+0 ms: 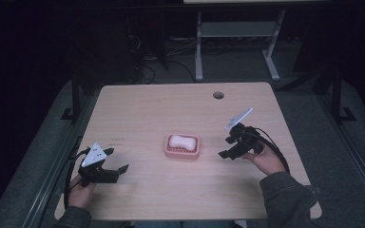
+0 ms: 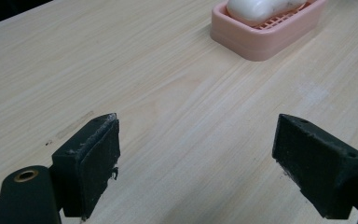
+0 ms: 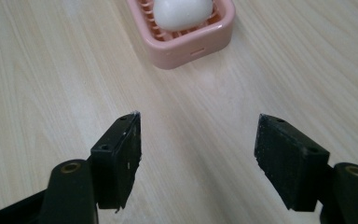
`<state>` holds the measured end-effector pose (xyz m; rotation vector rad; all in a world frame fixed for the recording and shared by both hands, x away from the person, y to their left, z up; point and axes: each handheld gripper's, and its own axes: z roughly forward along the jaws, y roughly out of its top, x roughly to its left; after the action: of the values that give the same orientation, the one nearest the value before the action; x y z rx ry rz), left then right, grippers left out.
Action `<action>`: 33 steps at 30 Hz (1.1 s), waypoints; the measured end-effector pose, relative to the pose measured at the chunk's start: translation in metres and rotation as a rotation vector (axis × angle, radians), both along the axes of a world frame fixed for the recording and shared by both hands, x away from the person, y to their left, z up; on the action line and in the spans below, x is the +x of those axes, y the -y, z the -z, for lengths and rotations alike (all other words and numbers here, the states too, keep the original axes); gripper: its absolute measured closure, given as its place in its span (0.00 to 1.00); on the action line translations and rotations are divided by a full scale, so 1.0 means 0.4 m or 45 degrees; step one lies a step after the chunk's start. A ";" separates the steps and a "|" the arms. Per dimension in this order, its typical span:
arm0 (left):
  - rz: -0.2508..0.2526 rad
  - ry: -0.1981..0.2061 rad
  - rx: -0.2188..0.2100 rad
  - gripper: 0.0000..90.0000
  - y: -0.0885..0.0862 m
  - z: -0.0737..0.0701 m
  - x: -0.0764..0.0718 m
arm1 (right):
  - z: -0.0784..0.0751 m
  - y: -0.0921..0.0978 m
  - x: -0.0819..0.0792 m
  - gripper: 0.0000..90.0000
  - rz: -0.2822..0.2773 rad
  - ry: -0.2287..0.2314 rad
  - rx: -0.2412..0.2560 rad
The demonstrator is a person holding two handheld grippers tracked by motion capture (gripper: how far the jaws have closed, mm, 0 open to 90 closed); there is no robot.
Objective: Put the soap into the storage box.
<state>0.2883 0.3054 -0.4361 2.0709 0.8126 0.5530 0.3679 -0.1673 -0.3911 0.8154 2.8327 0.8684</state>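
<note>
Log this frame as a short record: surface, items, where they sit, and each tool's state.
surface: wooden table
items: pink soap dish holding a white soap
dish position: near the table's middle, between the two tools
left tool: open, empty, apart from the dish
right tool: open, empty, pointed at the dish, not touching it
contact: none

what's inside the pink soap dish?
A white soap bar lies in the pink soap dish, on its slatted grid. What's under the bar and grid is covered. Both grippers are open, apart from it.
</note>
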 end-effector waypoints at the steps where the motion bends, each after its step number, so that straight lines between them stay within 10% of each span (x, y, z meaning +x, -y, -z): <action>1: 0.000 0.002 -0.001 0.16 0.000 0.000 0.000 | 0.002 0.004 -0.001 0.34 -0.003 0.004 0.000; 33: 0.014 0.005 0.018 0.16 0.007 0.002 0.000 | 0.033 0.101 -0.072 0.34 0.087 0.004 0.044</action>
<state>0.2884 0.3026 -0.4370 2.0851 0.7962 0.5580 0.3393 -0.2077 -0.4045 0.9081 2.7762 0.9110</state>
